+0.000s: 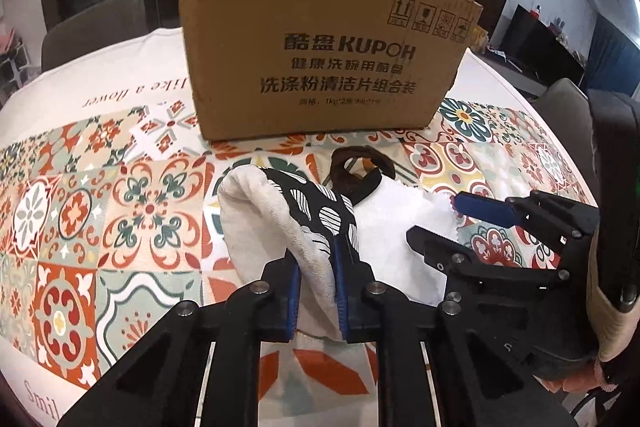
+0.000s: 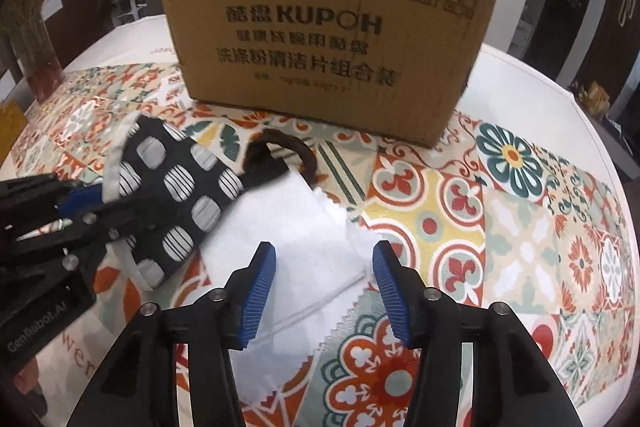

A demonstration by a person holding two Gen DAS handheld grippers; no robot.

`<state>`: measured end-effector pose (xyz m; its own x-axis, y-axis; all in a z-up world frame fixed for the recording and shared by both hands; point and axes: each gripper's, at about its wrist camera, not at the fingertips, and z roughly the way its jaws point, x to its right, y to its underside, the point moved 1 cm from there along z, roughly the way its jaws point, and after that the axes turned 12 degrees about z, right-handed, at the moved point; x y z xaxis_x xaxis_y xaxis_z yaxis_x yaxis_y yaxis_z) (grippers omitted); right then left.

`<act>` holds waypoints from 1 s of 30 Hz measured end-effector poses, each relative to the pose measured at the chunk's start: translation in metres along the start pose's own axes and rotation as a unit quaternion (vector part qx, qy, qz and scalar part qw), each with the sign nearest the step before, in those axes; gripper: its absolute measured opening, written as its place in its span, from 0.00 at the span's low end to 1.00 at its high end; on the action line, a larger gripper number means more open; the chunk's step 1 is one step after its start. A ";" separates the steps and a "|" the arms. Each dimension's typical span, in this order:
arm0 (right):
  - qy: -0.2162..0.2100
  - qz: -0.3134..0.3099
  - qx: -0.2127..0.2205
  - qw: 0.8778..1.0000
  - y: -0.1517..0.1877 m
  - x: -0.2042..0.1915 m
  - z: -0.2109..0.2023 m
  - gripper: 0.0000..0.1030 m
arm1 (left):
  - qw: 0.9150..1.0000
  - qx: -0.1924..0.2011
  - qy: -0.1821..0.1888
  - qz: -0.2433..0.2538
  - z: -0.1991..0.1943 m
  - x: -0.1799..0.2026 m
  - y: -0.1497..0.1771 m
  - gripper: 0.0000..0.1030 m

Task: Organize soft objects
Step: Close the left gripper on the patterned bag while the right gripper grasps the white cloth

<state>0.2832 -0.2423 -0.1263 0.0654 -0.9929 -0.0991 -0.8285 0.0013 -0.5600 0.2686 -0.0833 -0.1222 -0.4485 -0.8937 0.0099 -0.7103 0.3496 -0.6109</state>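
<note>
My left gripper (image 1: 316, 259) is shut on a black-and-white patterned oven mitt (image 1: 280, 215) with a cream lining and a brown hanging loop (image 1: 360, 163). The mitt (image 2: 180, 187) is lifted at its cuff end, and its loop end rests near a white cloth (image 1: 396, 227). The white cloth (image 2: 296, 235) lies flat on the table with a zigzag edge. My right gripper (image 2: 324, 279) is open just above the cloth, a finger on each side. The right gripper also shows in the left wrist view (image 1: 456, 219). A cardboard box (image 1: 320, 59) stands behind them, also in the right wrist view (image 2: 328, 27).
The round table wears a tile-patterned cloth (image 1: 100, 207). The box's open top is out of sight. Chairs (image 1: 88, 27) stand beyond the far edge. A vase of dried stems (image 2: 32, 39) stands at the far left in the right wrist view.
</note>
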 end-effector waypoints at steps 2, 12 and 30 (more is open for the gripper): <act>-0.006 -0.009 0.000 1.000 -0.001 -0.005 0.000 0.50 | 1.000 -0.001 -0.002 -0.007 -0.001 -0.003 0.003 0.15; -0.008 -0.037 -0.025 0.999 -0.006 -0.020 0.017 0.60 | 0.998 -0.005 -0.043 -0.035 -0.010 -0.019 0.016 0.14; -0.011 -0.048 -0.015 0.999 0.001 -0.036 0.015 0.12 | 0.998 -0.007 -0.025 -0.060 -0.010 -0.025 0.014 0.14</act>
<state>0.2878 -0.2050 -0.1356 0.1580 -0.9853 -0.0647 -0.8339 -0.0981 -0.5431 0.2645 -0.0535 -0.1235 -0.3324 -0.9422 0.0418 -0.7642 0.2431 -0.5974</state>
